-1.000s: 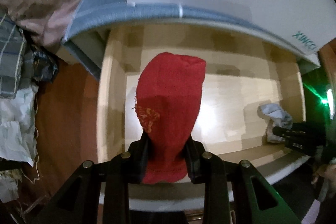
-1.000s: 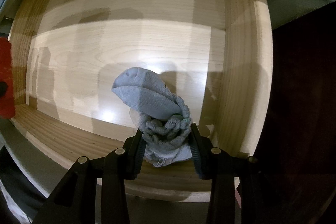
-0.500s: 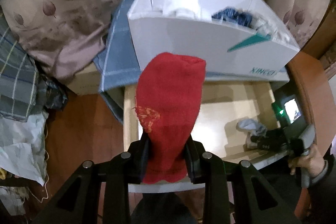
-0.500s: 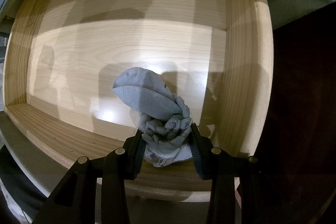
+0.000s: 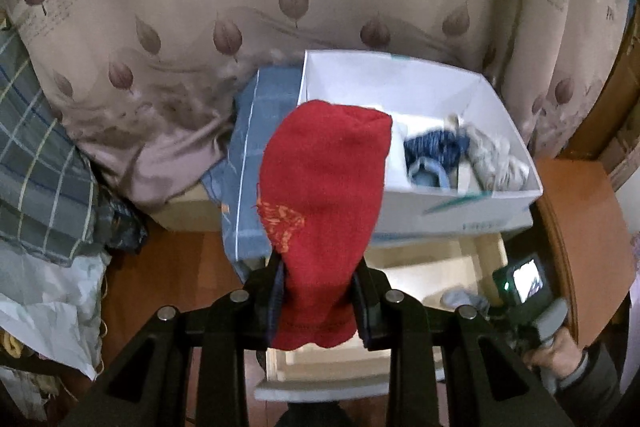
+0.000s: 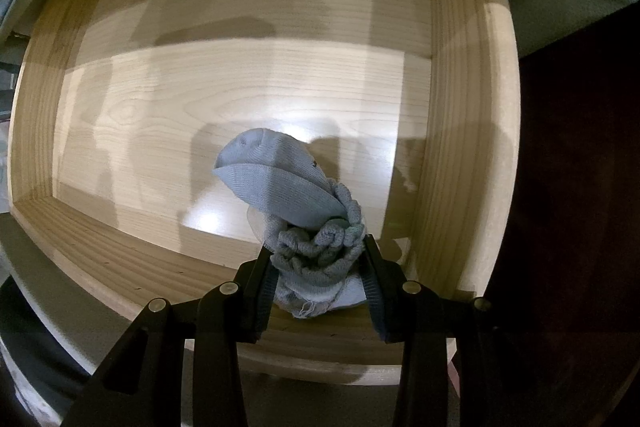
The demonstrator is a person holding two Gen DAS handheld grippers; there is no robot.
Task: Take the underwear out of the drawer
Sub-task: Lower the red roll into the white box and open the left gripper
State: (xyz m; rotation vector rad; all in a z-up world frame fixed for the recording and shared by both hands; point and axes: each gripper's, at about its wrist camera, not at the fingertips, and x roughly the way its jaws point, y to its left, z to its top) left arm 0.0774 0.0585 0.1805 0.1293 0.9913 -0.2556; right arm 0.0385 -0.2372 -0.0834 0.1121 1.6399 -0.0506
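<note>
Rising clear of drawer (image 5: 486, 255): red garment (image 5: 324, 215), clamped in left gripper (image 5: 320, 301), now level with white box (image 5: 516, 143), where a second ago it hung inside drawer. Right gripper (image 6: 318, 281) unmoved, clamped on grey garment (image 6: 280, 183), low inside drawer. One piece out, one pending.

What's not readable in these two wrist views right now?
- White box, left wrist view: its near-left part sits behind the red garment; the print on its front is too blurred to read.
- Blue and pale items in the box: motion-blurred, type unclear.
- Drawer, right wrist view: the corner under the grey bundle is covered by it and the fingers.
- Left gripper: absent from the right wrist view.
</note>
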